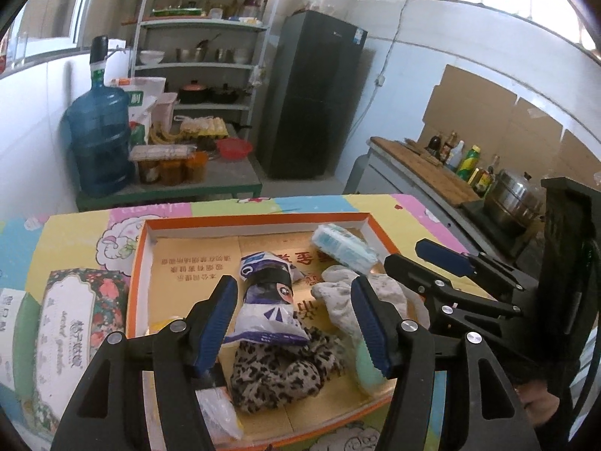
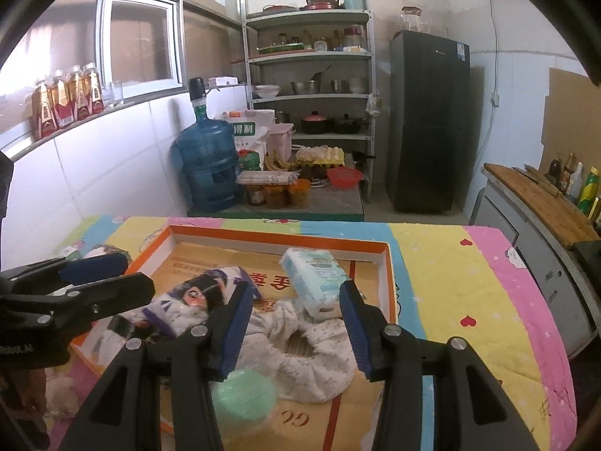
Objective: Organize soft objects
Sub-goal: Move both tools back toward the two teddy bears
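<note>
An orange-rimmed cardboard tray (image 1: 259, 221) (image 2: 278, 233) lies on the colourful mat. In it lie a white-and-purple printed bag (image 1: 268, 302) (image 2: 180, 300), a leopard-print cloth (image 1: 285, 374), a grey-white cloth (image 1: 338, 297) (image 2: 304, 342), a blue tissue pack (image 1: 343, 248) (image 2: 315, 276) and a green round pad (image 1: 370, 366) (image 2: 244, 398). My left gripper (image 1: 296, 329) is open and empty above the bag and leopard cloth. My right gripper (image 2: 295, 329) is open and empty above the white cloth; it also shows at the right of the left wrist view (image 1: 424, 259).
A floral tissue box (image 1: 80, 327) lies left of the tray on the mat (image 2: 469, 293). Behind stand a water jug (image 1: 99, 139), shelves (image 2: 311, 75), a fridge (image 2: 430, 120) and a counter with bottles and a pot (image 1: 514, 197) at the right.
</note>
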Demonstrator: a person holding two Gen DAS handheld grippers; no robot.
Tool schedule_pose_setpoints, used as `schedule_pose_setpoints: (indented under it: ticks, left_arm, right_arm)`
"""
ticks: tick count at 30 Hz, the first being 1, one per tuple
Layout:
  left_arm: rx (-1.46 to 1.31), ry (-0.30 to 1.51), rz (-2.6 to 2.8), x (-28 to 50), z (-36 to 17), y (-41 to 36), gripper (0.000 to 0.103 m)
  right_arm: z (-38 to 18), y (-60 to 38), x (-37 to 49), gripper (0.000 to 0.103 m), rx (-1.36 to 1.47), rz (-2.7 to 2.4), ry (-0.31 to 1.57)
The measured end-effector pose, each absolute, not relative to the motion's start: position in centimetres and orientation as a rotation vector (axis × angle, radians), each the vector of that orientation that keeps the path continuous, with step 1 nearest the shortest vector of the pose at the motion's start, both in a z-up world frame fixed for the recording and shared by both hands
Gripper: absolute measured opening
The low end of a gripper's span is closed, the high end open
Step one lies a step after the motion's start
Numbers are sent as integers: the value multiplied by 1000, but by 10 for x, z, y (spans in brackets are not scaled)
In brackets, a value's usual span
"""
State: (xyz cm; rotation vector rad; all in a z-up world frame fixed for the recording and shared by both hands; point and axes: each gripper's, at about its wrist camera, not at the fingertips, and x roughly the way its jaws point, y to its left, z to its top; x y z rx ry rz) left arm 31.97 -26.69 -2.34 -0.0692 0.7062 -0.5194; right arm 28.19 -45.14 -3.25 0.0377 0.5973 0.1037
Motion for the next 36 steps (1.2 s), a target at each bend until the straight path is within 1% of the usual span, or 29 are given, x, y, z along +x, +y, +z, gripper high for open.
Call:
schedule_pose_setpoints:
  ticks: [20, 36]
  left_arm:
    - [-87, 607, -514, 259, 7, -213, 64]
    - [-129, 527, -419, 211, 7, -133, 64]
  right_arm:
    - [-2, -400, 227, 48, 22, 146, 529]
    - [-6, -338, 197, 48, 22, 237, 517]
